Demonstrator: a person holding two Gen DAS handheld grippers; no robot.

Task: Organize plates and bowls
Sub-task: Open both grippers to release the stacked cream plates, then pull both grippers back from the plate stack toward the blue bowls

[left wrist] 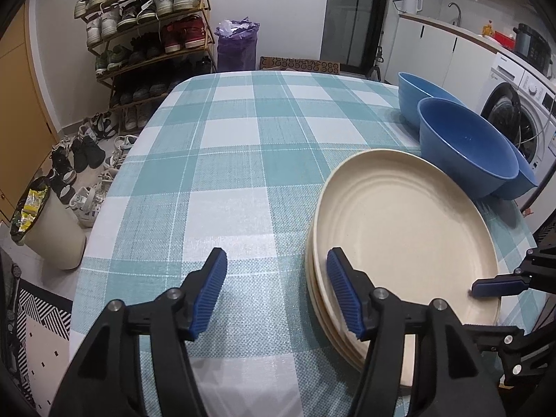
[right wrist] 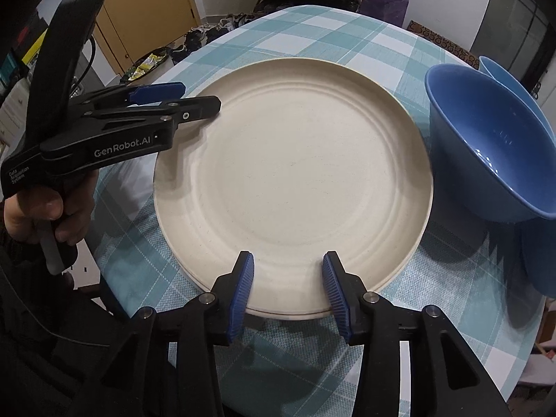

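Plates: a stack of cream plates (right wrist: 292, 180) lies on the checked counter (left wrist: 226, 160), toward its right side.
Bowls: two blue bowls (right wrist: 486, 146) nested, tipped on their sides, touching the stack's far right rim.
Left gripper (left wrist: 276, 292): fingers spread, one over bare cloth, the other over the stack's left edge, pinching nothing.
Right gripper (right wrist: 288, 292): fingers parted over the near rim of the top plate, nothing pinched.
Hand (right wrist: 41, 215): grips the left tool's handle.
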